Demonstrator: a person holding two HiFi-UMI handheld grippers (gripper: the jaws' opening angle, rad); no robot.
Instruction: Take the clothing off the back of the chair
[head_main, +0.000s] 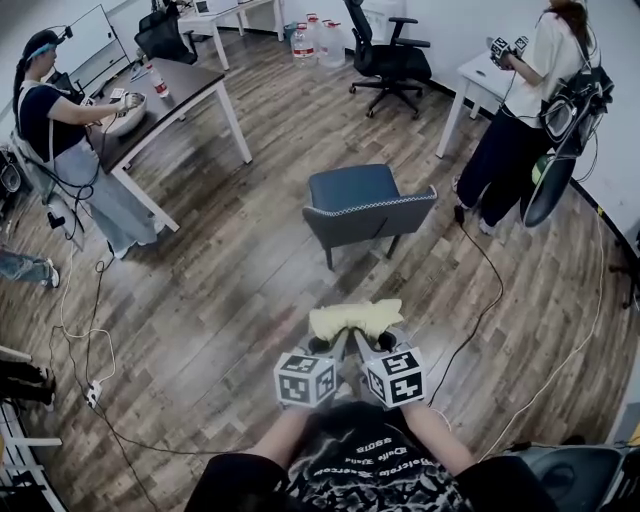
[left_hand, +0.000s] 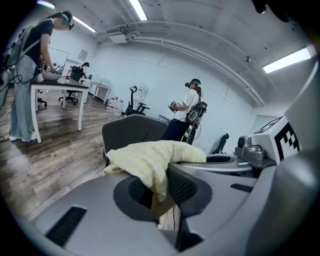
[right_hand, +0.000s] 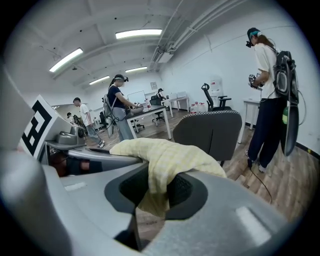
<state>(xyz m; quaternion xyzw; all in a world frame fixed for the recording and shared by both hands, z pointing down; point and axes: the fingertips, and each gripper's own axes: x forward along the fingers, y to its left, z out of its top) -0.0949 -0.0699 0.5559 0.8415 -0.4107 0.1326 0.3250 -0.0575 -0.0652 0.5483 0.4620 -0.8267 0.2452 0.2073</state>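
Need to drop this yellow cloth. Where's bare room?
The seat of the dark grey padded chair is bare, as is the wooden floor before it. A black cable runs right of it; the brown table is crowded.

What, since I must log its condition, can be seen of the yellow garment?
The yellow garment is pale, soft-looking fabric with a faint check, bunched and crumpled. It is held in the air by the left gripper and the right gripper, each with jaws shut on a fold, loose cloth drooping below. It is clear of the grey chair; nothing else touches it.
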